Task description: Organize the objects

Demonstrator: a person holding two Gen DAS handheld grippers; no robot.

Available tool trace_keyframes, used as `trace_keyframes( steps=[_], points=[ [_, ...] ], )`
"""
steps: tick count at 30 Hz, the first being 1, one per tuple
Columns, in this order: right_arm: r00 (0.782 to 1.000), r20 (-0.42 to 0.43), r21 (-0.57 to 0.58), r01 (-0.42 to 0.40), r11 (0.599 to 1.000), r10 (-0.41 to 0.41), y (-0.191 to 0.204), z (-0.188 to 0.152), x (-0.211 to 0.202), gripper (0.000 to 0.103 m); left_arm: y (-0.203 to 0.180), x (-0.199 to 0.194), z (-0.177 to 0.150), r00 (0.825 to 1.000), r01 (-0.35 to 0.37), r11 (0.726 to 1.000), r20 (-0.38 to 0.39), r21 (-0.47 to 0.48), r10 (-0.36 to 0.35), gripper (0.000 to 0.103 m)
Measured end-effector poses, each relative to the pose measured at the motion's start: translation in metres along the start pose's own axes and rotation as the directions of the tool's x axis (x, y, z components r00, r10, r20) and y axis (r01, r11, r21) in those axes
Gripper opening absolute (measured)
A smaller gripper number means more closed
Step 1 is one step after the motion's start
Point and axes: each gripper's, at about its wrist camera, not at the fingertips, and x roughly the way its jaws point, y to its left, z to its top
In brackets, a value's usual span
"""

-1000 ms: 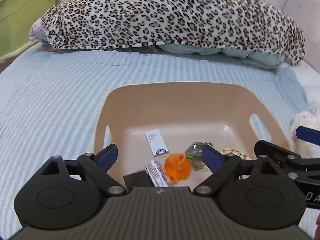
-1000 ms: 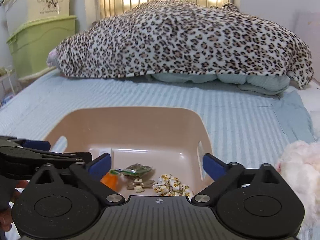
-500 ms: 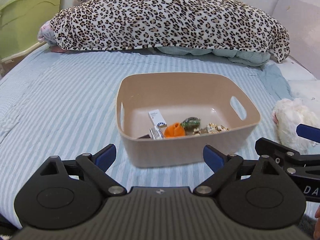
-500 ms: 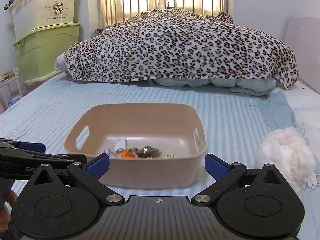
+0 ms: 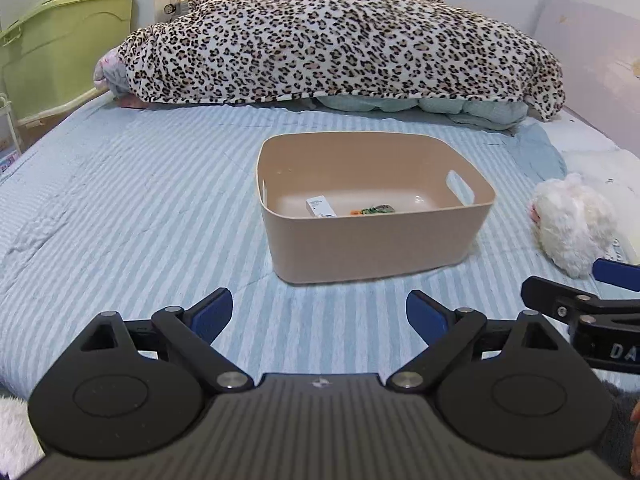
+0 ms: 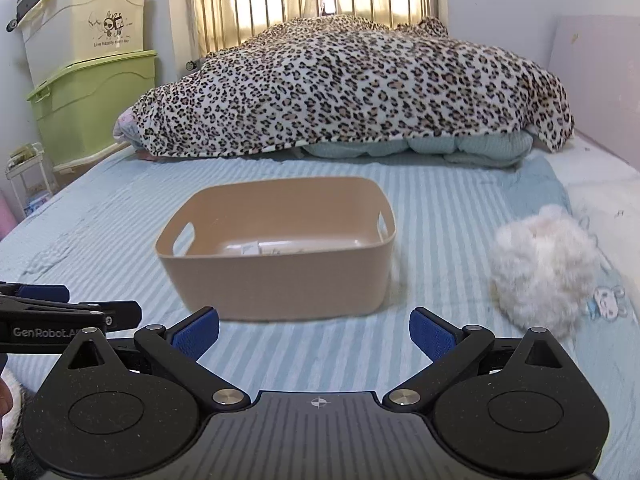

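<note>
A tan plastic bin (image 5: 376, 240) with cut-out handles stands on the blue striped bed sheet (image 5: 140, 208); it also shows in the right wrist view (image 6: 280, 280). Inside it I see a small white box (image 5: 320, 207), something orange and a green item (image 5: 378, 210); the near wall hides the rest. My left gripper (image 5: 319, 314) is open and empty, well short of the bin. My right gripper (image 6: 314, 332) is open and empty, also short of the bin. Each gripper shows at the edge of the other's view.
A white fluffy plush toy (image 5: 572, 224) lies right of the bin, and shows in the right wrist view (image 6: 540, 268). A leopard-print blanket (image 5: 340, 40) is heaped at the far end. Green and cream storage boxes (image 6: 88, 76) stand stacked left of the bed.
Both grippers have pulled back and away from the bin, which now looks smaller and farther. Both stay open and empty. The bin and its contents have not moved.
</note>
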Motion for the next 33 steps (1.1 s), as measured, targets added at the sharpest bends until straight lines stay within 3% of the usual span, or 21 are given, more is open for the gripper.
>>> trace_keyframes(
  steps=[21,33],
  points=[
    [1.0,0.016,0.013,-0.021,1.0,0.021,0.01,-0.044,-0.066,0.103,-0.01,-0.065,-0.046,0.996,0.071,0.997,0.044,0.031,-0.072,0.094],
    [1.0,0.007,0.025,-0.02,0.999,0.02,0.007,-0.055,-0.079,0.103,-0.004,-0.081,-0.052,0.997,0.042,0.998,0.066,0.043,-0.045,0.094]
  ],
)
